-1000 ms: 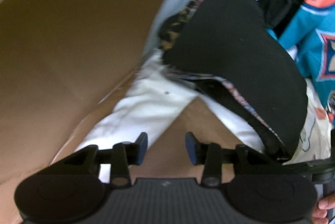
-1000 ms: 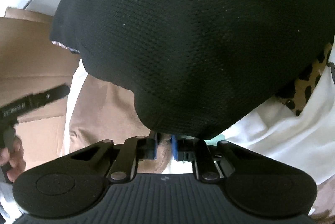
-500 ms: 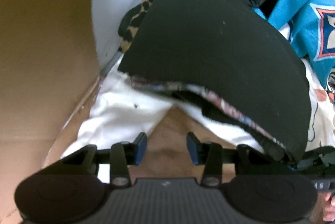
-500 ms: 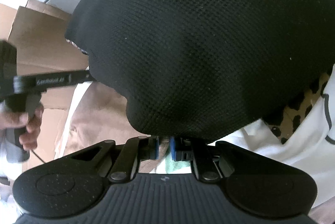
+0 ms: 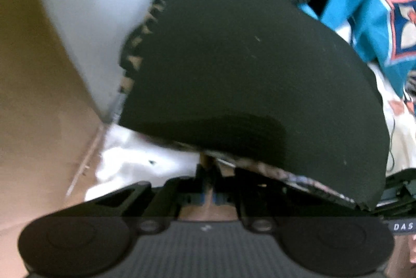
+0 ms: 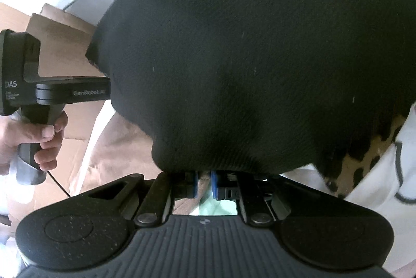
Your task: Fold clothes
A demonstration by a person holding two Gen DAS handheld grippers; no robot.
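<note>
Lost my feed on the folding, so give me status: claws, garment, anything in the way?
Left claw shut on black garment hem. Right claw shut on its near edge. Clothes pile crowds behind.

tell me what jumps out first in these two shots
A big black garment fills the middle of both views, its lower hem pinched by the right gripper and the left gripper. A bright teal jersey lies at the upper right of the left view, with leopard-print fabric peeking out beneath.
</note>
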